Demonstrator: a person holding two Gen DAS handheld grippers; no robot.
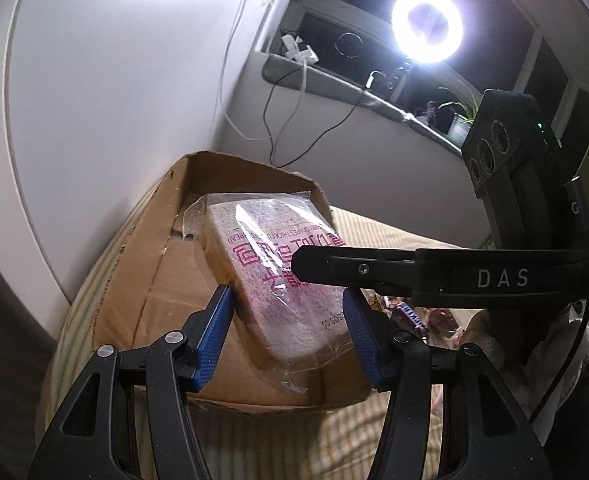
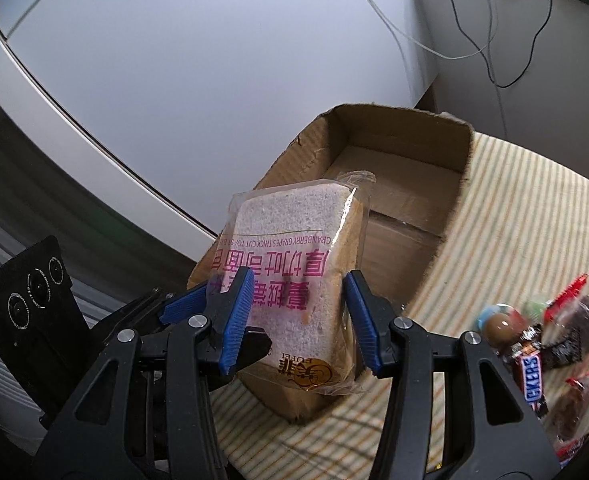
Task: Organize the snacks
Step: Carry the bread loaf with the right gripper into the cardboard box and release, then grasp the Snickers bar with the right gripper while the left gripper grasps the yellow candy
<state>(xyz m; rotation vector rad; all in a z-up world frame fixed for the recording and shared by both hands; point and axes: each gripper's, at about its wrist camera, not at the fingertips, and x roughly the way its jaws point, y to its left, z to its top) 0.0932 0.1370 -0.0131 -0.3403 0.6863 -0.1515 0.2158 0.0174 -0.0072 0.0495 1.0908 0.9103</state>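
Snickers bar (image 2: 531, 380) only in right view

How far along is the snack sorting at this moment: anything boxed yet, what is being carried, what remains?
Done: nothing visibly boxed; the visible part of the cardboard box floor is bare. In hand: both tongs, left and right, grip one wrapped toast over the box's near edge. Left: the toast isn't set down yet, and the Snickers and other wrapped snacks lie on the striped cloth beside the box.
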